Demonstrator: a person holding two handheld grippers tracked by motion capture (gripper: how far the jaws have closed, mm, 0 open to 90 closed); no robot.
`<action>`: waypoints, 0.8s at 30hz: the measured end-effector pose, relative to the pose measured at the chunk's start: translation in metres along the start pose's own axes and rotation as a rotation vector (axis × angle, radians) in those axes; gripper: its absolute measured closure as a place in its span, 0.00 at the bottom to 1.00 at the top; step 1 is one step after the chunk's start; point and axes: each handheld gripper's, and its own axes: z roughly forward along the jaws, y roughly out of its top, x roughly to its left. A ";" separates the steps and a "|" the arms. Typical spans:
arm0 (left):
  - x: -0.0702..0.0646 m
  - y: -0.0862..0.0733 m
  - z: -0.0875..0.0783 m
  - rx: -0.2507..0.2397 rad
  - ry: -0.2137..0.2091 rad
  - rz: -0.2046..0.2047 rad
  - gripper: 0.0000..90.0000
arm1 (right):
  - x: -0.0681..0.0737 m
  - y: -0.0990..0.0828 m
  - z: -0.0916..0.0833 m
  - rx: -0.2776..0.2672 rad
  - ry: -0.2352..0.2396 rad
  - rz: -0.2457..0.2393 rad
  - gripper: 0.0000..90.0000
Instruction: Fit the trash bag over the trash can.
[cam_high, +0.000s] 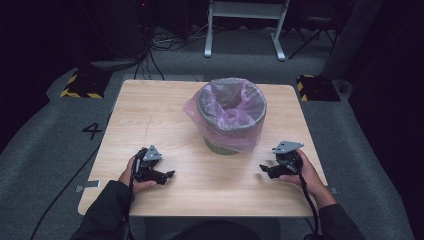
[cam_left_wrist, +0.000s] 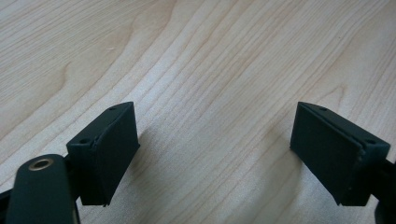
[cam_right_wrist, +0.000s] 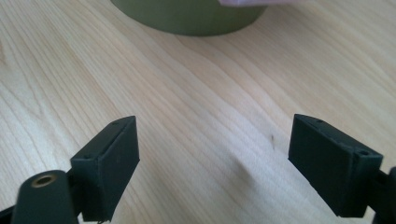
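A green waste bin lined with a pink plastic bag stands upright on the middle of the wooden table. My left gripper lies low over the table's front left, pointing right, held in a hand. Its jaws stand wide apart over bare wood with nothing between them. My right gripper hovers at the front right, pointing left toward the bin's base. It is open too, with only wood between its pads.
Grey carpet surrounds the table. A white frame and cables lie beyond the far edge. Yellow-black striped blocks sit at both far corners. Cables trail from each gripper off the front edge.
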 end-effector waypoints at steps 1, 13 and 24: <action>0.000 0.000 0.000 0.000 0.001 0.000 0.17 | 0.000 -0.002 0.000 0.001 -0.001 0.003 0.18; -0.001 0.000 0.000 0.000 0.000 -0.008 0.17 | -0.003 -0.027 -0.005 -0.034 0.000 0.077 0.18; 0.000 0.000 0.000 0.000 0.000 -0.007 0.17 | -0.012 -0.061 -0.017 -0.063 -0.024 0.212 0.19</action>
